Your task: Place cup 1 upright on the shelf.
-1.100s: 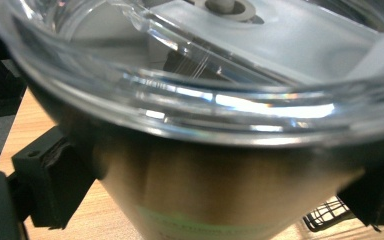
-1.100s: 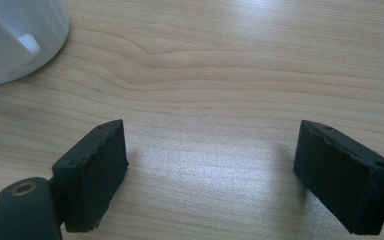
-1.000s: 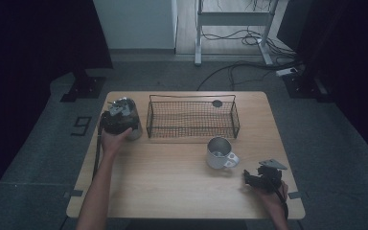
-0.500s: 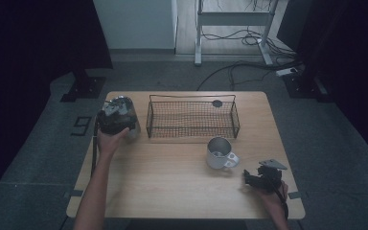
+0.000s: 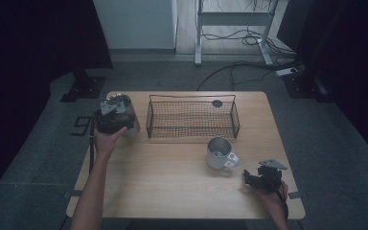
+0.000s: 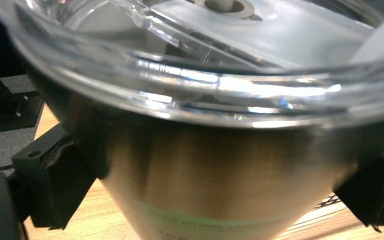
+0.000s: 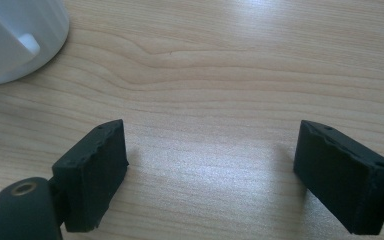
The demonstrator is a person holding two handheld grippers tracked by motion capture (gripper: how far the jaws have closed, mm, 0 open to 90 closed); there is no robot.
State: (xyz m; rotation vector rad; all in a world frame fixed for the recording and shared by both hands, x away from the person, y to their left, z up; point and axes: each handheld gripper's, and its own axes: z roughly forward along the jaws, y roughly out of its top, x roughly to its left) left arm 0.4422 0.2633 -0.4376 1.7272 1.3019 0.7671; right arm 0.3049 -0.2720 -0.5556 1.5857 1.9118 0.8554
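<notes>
Left gripper [image 5: 116, 116] at far left table [image 5: 172, 191] corner, fingers [image 6: 55, 185] clamped on steel tumbler [image 6: 220, 185] with clear lid. Right gripper [image 7: 212, 175] near right edge, fingers wide open, holding nothing. White mug [image 5: 219, 153] just left, wire basket [image 5: 191, 117] far middle.

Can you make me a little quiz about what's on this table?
1. True or false: the left tongs grip a metal tumbler that has a clear lid.
2. What is between the right tongs? A) the white mug B) nothing, just bare table C) the wire basket
3. Fill in: the white mug stands on the table in front of the wire ____.

Key
1. True: a black jaw sits on each side of the tumbler.
2. B: the jaws stand wide apart over the wood, with the mug off to one side.
3. basket
</notes>
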